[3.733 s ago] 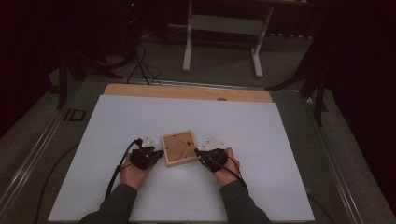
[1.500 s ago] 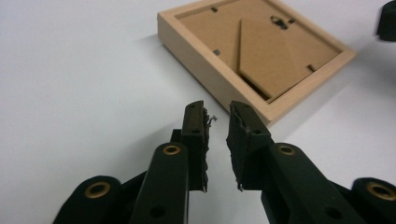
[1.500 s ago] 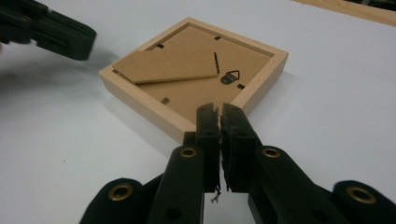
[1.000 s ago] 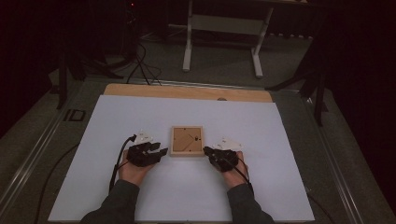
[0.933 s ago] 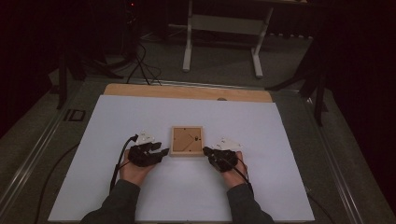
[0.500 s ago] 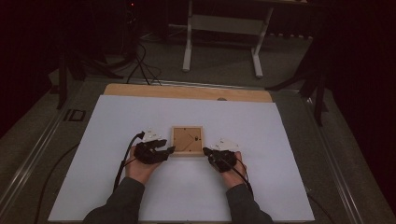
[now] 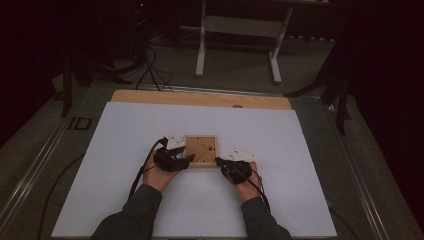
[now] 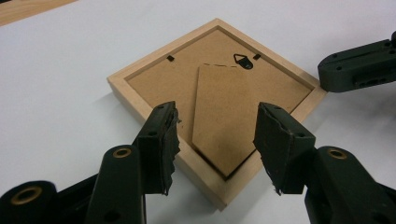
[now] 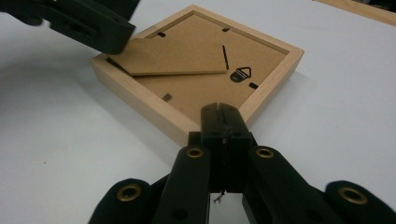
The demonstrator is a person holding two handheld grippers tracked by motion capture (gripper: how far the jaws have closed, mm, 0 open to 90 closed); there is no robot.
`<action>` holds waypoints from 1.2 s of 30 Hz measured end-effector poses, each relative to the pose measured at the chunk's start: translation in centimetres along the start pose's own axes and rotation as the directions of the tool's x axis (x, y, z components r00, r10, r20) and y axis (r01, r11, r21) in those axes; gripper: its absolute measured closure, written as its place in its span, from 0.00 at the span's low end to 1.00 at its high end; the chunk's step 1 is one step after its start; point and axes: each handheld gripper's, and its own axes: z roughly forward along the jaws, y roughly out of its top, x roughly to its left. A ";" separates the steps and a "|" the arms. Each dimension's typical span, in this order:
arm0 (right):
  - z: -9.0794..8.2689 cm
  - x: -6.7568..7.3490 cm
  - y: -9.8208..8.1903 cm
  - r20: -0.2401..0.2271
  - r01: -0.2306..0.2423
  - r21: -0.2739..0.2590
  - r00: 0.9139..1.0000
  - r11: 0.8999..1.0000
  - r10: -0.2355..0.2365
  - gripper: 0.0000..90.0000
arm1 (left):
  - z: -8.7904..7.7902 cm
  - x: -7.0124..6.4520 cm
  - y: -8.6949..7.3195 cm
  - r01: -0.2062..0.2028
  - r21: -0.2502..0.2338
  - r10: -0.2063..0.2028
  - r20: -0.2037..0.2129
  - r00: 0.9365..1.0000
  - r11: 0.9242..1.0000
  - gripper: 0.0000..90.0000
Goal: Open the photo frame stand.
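Left gripper [image 7: 186,160] in toward square light-wood picture frame [image 7: 201,150], well clear of it a second back, now over near corner. Its jaws just been opening: wide, straddling corner, pads off wood, brown fibreboard easel stand [image 8: 227,116] between. Looks set to lift stand. Frame face-down, mid white table sheet [image 7: 125,130]. Right gripper [image 7: 218,161] unmoved, clamped tight, empty, tip against frame's opposite corner, likely bracing.

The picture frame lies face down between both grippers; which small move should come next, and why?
Probably close the left gripper on the stand flap. The picture frame lies back up, the jaws have just been opening and now stand either side of the flap's tip. The shut right gripper meets the frame's corner and may steady it.
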 end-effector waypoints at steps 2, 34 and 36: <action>0.0 0.0 0.0 0.001 0.004 -0.002 1.000 1.000 -0.004 1.00 | 0.4 -0.2 0.1 -0.008 0.008 0.008 0.010 1.000 1.000 0.54; 0.1 0.1 -0.2 0.002 -0.002 -0.016 1.000 1.000 0.002 1.00 | 1.5 -1.0 1.6 -0.054 0.061 0.055 -0.013 0.998 0.997 0.57; 0.1 0.1 -0.2 0.004 -0.003 -0.017 1.000 1.000 0.003 1.00 | 1.5 -1.0 1.7 -0.060 0.064 0.061 -0.016 0.998 0.996 0.57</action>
